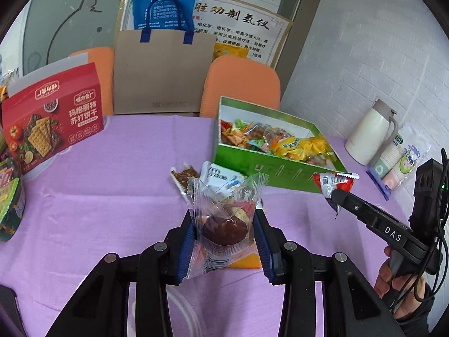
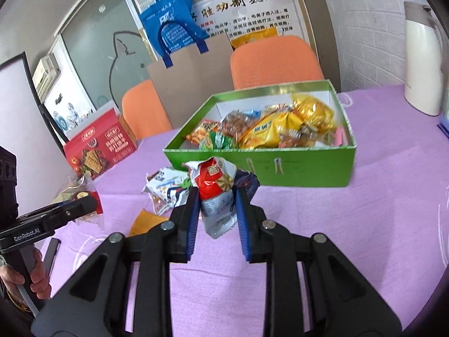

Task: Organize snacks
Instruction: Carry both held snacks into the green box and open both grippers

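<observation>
Presently: two snacks held, green box (image 2: pixel 261 165) largely filled.
Left gripper (image 1: pixel 224 233) clamps a clear-wrapped cake (image 1: pixel 224 224); right gripper (image 2: pixel 216 210) pinches a red packet (image 2: pixel 214 182) just before the box. Loose packets (image 2: pixel 165 188) remain on the purple cloth (image 2: pixel 364 224).

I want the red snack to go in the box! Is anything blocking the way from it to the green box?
Nothing visible blocks it. The red-and-white snack packet, held in the right gripper, sits just in front of the open green cardboard box. Only the box's front wall lies between, so it must go over that.
</observation>
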{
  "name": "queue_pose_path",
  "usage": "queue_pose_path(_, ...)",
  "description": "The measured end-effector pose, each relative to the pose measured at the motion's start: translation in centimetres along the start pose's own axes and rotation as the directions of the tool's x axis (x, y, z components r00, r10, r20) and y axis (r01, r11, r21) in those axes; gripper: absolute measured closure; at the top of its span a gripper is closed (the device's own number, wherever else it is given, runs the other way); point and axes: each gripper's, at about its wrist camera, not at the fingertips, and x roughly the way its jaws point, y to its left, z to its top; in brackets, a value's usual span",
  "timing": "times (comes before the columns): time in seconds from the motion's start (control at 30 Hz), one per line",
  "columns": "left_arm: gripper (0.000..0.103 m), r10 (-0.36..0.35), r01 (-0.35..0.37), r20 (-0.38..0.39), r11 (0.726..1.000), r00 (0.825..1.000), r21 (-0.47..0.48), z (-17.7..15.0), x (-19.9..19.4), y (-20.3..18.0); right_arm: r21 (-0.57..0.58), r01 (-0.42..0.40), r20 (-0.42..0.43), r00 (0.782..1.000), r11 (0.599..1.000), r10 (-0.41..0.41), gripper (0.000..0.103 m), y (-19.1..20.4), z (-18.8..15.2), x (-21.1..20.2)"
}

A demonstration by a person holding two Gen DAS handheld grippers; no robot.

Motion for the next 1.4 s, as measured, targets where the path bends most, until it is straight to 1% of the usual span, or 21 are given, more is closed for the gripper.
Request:
queue_pose_path(0.17,0.063,-0.030,0.029,0.047,0.999,0.998,0.032,2.3,-0.5,-2.8,0.022,-0.004,0.061,0.998,1.000,0.003,0.075,-1.2,1.6,-1.5)
queue_pose_path(0.33,0.063,-0.056,0.053,0.069,0.998,0.996,0.038,5.1,0.2,-4.9,0.029,0.001,0.090,0.996,1.000,-0.004,0.075,-2.1,3.6,-1.2)
queue_pose_path(0.5,0.063,-0.078,0.077,0.029,0.997,0.997,0.016,7.7,3.3,-5.8,0.002,0.007,0.095,0.995,1.000,-0.007,0.075,-2.3,5.3,0.0)
queue_pose_path(0.63,0.063,-0.044,0.043,0.012,0.999,0.999,0.019,9.4,6.2,-6.2,-0.016,0.021,0.081,0.997,1.000,-0.020,0.075,-2.9,6.3,1.9)
queue_pose_path(0.9,0.063,-0.021,0.021,-0.044,1.000,0.999,0.003,11.1,11.7,-5.5,-0.045,0.045,0.036,0.998,0.998,-0.043,0.075,-3.9,7.5,7.0)
queue_pose_path(1.0,0.062,-0.018,0.018,-0.056,1.000,0.998,-0.002,11.3,13.2,-5.2,-0.092,0.079,0.028,0.997,0.993,-0.077,0.073,-3.8,7.7,9.0)
queue_pose_path(1.03,0.061,-0.018,0.018,-0.059,1.000,0.998,-0.003,11.3,13.7,-5.1,-0.119,0.103,0.017,0.995,0.988,-0.102,0.071,-3.7,7.7,9.7)
queue_pose_path(1.07,0.056,-0.017,0.017,-0.062,1.000,0.998,-0.001,11.3,14.1,-4.9,-0.153,0.123,0.004,0.992,0.981,-0.124,0.066,-3.5,7.5,10.2)
queue_pose_path(1.1,0.051,-0.006,0.006,-0.069,1.000,0.998,0.003,11.2,14.6,-4.8,-0.191,0.144,-0.001,0.989,0.971,-0.147,0.050,-3.2,7.2,10.5)
queue_pose_path(1.13,0.039,0.010,-0.010,-0.074,1.000,0.997,0.003,11.2,14.9,-4.7,-0.214,0.158,0.011,0.987,0.964,-0.160,0.038,-3.0,6.9,10.4)
queue_pose_path(1.17,0.029,0.023,-0.023,-0.070,1.000,0.997,0.003,11.1,15.0,-4.5,-0.237,0.170,0.034,0.985,0.957,-0.167,0.035,-2.9,6.5,10.1)
queue_pose_path(1.2,0.024,0.034,-0.034,-0.061,0.999,0.998,0.003,10.9,15.0,-4.3,-0.247,0.175,0.049,0.984,0.953,-0.168,0.031,-2.8,6.1,9.7)
queue_pose_path(1.23,0.016,0.039,-0.039,-0.047,0.999,0.998,-0.001,10.8,14.7,-4.1,-0.247,0.176,0.053,0.984,0.953,-0.168,0.028,-2.8,6.1,9.7)
queue_pose_path(1.27,0.013,0.042,-0.042,-0.031,0.999,0.999,-0.009,10.6,14.5,-3.9,-0.239,0.172,0.053,0.985,0.956,-0.164,0.025,-2.9,6.0,9.4)
queue_pose_path(1.3,0.012,0.040,-0.040,-0.021,0.999,0.999,-0.022,10.5,14.1,-3.6,-0.230,0.168,0.052,0.986,0.958,-0.160,0.020,-3.0,5.9,9.3)
queue_pose_path(1.33,0.011,0.037,-0.038,-0.021,0.999,0.999,-0.033,10.5,14.0,-3.3,-0.219,0.166,0.049,0.986,0.962,-0.159,0.018,-3.1,5.9,9.2)
queue_pose_path(1.4,0.010,0.045,-0.046,-0.025,0.998,0.999,-0.049,10.4,13.6,-2.9,-0.200,0.161,0.032,0.987,0.967,-0.157,0.018,-3.2,5.8,9.0)
